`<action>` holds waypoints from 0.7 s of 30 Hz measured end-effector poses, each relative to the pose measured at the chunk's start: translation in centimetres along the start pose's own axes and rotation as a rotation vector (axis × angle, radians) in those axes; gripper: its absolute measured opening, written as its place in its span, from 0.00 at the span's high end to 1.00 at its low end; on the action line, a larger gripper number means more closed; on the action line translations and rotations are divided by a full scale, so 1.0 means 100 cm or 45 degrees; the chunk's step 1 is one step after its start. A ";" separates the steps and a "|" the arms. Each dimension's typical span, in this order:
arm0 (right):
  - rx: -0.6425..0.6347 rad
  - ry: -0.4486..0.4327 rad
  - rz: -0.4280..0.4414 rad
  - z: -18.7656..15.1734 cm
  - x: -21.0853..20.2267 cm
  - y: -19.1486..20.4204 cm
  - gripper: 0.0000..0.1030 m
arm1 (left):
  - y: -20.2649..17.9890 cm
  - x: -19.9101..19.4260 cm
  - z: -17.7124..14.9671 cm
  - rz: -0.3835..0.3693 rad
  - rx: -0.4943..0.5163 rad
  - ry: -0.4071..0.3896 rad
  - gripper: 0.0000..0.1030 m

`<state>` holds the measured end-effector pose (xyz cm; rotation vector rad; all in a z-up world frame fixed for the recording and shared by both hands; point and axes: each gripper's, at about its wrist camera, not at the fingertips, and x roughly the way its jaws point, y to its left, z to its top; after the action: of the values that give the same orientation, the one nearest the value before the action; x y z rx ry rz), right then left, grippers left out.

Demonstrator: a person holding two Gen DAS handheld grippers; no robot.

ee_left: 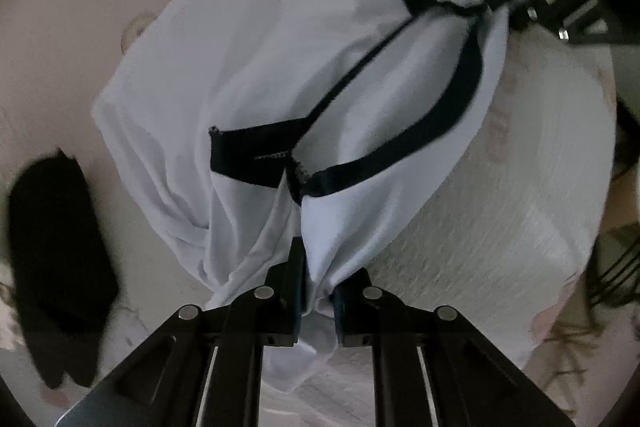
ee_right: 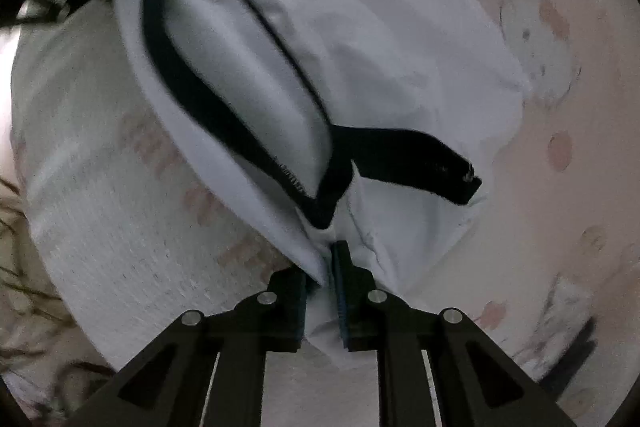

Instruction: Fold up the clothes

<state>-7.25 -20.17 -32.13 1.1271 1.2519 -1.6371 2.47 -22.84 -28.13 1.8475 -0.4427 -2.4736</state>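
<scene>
The left hand-held gripper (ee_left: 318,291), at the bottom centre of its view, is clamped on a bunched corner of the one white garment (ee_left: 248,59); the right hand-held gripper (ee_right: 322,279) pinches another bunch likewise. The garment with black trim (ee_left: 448,115) stretches between the two, across the middle of both frames, above pink patterned bedding (ee_left: 60,75). One dark object (ee_left: 52,267) at lower left is blurred beyond naming.
</scene>
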 end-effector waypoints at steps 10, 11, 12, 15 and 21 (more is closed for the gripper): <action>0.217 0.175 0.260 0.023 0.009 -0.032 0.86 | 0.037 0.005 0.022 -0.343 -0.184 0.162 0.91; 0.256 0.192 0.300 0.025 0.010 -0.038 0.86 | 0.043 0.007 0.025 -0.390 -0.213 0.185 0.91; 0.300 0.210 0.343 0.026 0.012 -0.044 0.86 | 0.047 0.009 0.028 -0.433 -0.234 0.210 0.91; 0.514 0.291 0.505 0.027 0.020 -0.069 0.86 | 0.059 0.014 0.038 -0.544 -0.268 0.273 0.90; 0.871 0.328 0.749 0.024 0.037 -0.114 0.85 | 0.083 0.018 0.054 -0.656 -0.409 0.329 0.90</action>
<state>-19.52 -20.24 -32.00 1.9481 0.3917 -1.5013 -4.37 -30.03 -26.49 2.2996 0.4703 -2.3179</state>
